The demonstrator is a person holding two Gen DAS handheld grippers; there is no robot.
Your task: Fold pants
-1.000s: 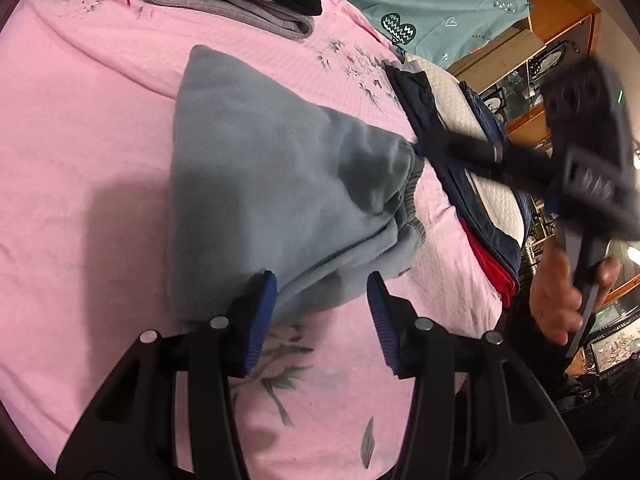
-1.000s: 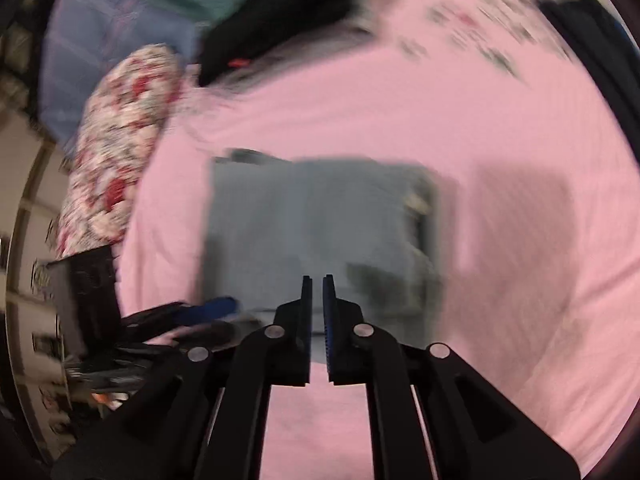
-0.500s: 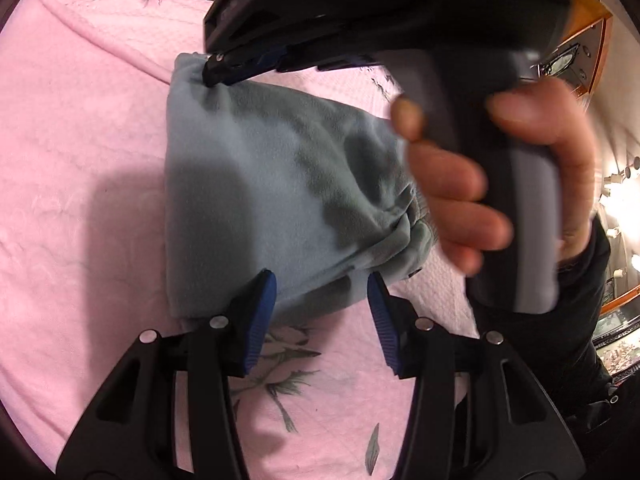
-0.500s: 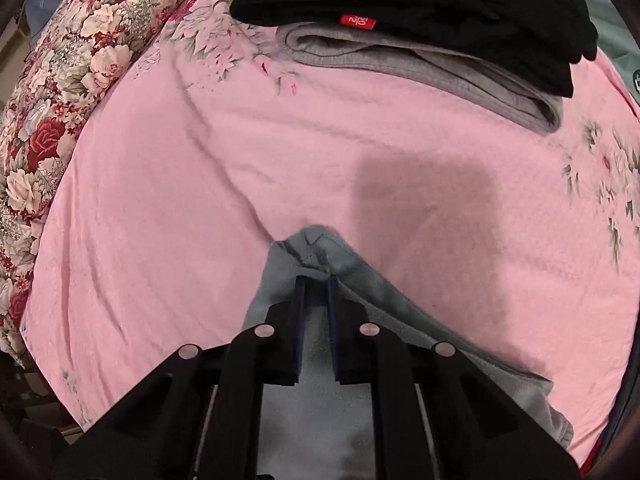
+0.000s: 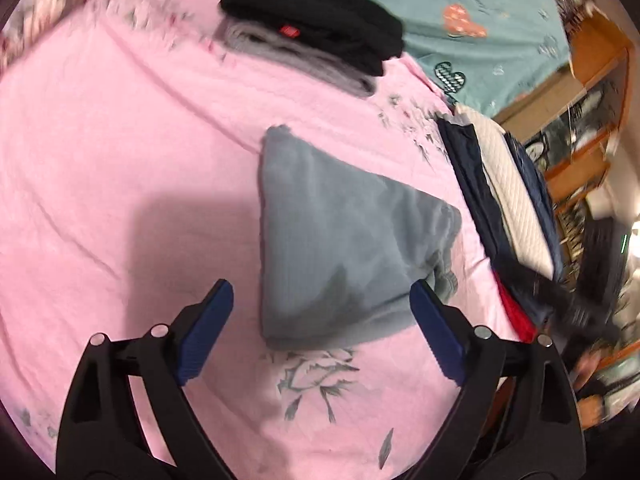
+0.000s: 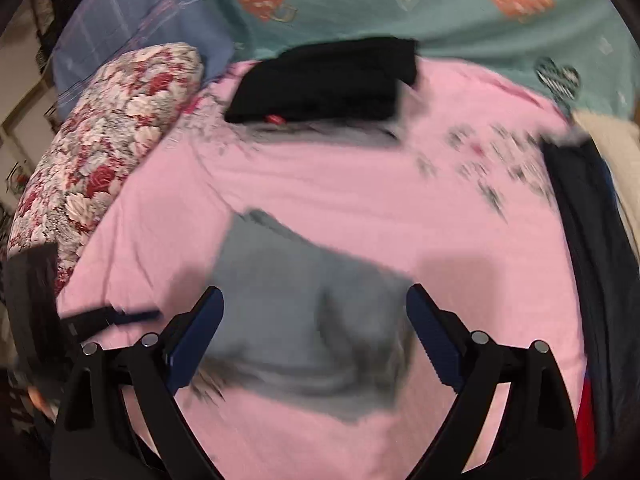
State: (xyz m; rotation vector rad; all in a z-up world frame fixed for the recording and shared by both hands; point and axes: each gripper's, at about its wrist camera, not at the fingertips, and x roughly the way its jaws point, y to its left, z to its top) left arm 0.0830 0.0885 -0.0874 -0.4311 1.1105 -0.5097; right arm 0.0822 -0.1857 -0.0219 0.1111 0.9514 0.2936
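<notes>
I see both grippers pitched steeply down over the bed. Left gripper (image 5: 320, 320) jaws opening, spread wide, nothing pinched; folded grey pants (image 5: 344, 248) lie flat on the pink sheet (image 5: 120, 140) just beyond its tips. Right gripper (image 6: 314, 326) jaws opening too, released, hovering above the pants' near edge, not touching. Black folded clothes (image 5: 316, 36) sit well behind.

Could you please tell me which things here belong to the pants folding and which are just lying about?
Job: grey pants, left tongs, right tongs.
Lying about: black stack, side pile, floral pillow, teal sheet.
</notes>
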